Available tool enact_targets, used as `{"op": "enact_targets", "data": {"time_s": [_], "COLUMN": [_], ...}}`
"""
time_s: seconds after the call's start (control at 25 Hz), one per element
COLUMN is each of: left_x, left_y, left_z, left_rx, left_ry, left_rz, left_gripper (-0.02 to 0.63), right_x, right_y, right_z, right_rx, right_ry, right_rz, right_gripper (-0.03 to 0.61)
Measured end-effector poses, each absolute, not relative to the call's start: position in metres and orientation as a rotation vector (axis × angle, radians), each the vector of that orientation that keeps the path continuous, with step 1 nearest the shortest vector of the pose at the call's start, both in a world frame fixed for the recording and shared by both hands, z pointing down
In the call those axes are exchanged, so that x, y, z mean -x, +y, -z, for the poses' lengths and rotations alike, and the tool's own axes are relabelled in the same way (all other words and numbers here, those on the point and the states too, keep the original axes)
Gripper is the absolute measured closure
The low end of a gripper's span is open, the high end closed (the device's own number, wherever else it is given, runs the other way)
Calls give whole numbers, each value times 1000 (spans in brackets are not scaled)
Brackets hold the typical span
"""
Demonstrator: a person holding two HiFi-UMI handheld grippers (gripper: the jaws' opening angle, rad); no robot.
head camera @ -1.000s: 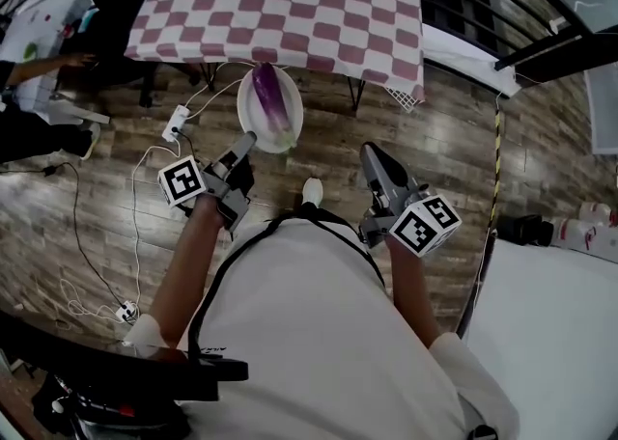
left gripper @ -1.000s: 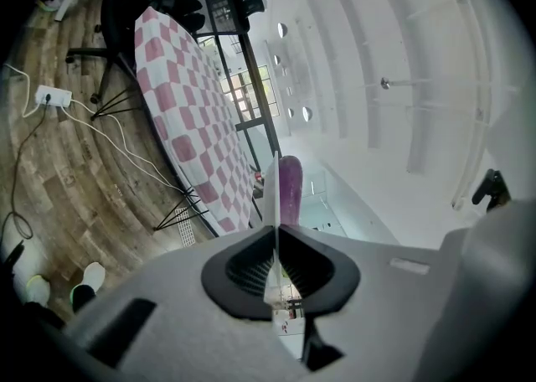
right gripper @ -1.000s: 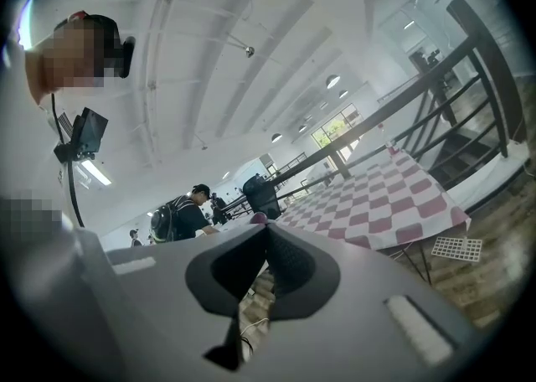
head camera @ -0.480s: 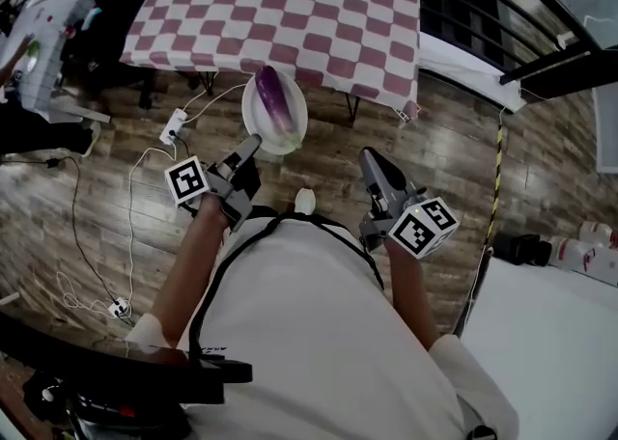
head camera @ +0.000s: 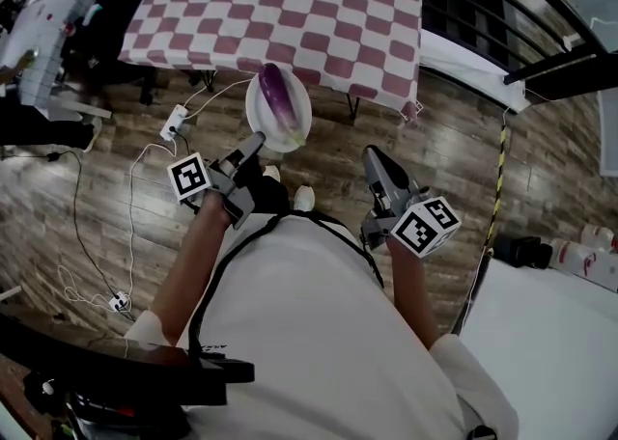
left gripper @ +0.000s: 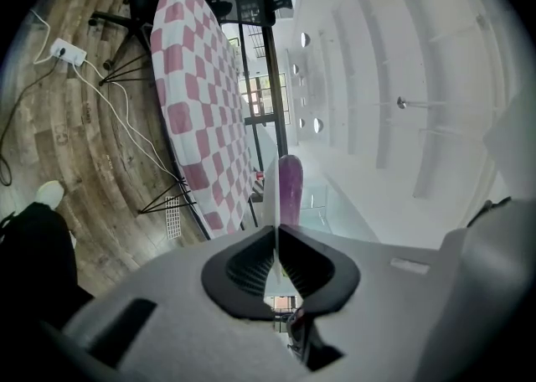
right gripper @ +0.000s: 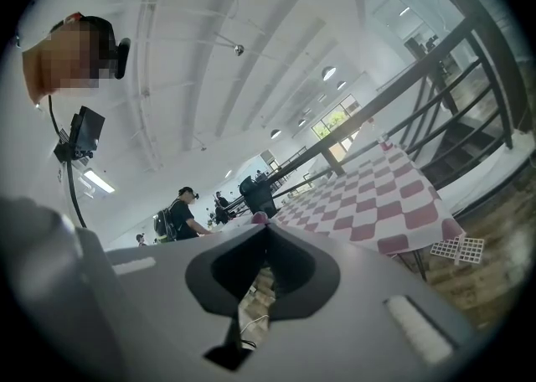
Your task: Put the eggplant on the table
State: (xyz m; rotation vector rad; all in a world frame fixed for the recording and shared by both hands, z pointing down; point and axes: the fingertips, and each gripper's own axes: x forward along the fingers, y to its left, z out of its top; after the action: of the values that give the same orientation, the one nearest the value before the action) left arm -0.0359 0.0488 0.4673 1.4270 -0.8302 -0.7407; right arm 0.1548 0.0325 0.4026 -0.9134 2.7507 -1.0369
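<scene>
Two grippers show: the left hand-held gripper pinches the rim of a white plate. The purple eggplant lies on that plate, at the near edge of the checked desk. The right hand-held gripper is pressed together, empty.

Diffuse overhead light is filling the room evenly. Ceiling lamps are flaring white, and the ceiling is washing out. Fisheye distortion is bending and darkening all frame edges. The left gripper and right gripper are rendering soft, out of focus.
</scene>
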Motion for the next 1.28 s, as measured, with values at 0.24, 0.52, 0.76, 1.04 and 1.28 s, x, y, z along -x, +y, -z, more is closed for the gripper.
{"op": "enact_targets", "data": {"time_s": [0.24,0.52,0.76,1.04,1.28], "left_x": [36,40,41,52,71], "left_y": [39,8,-23,-49,-82], "left_z": [-472,-469,-463,-469,-472], "left_rx": [-1426,-1453,-1483,-1480,-1476], "left_ry": [-819,-800,-772,-758,-754], "left_rz": [731,709,700,674,667], "left_gripper": [591,592,591,591,591], "right_x": [-156,-148,-133,-124,-107], "right_y": [25,-1,-19,-49,-78], "right_z": [-404,-403,-402,-402,-404], "right_rx": [934,959,958,994,1016], "right_ry": [2739,2742,2735,2714,2710], "right_rz": [1040,1031,1036,1026,1035], "right_gripper": [571,571,571,571,571]}}
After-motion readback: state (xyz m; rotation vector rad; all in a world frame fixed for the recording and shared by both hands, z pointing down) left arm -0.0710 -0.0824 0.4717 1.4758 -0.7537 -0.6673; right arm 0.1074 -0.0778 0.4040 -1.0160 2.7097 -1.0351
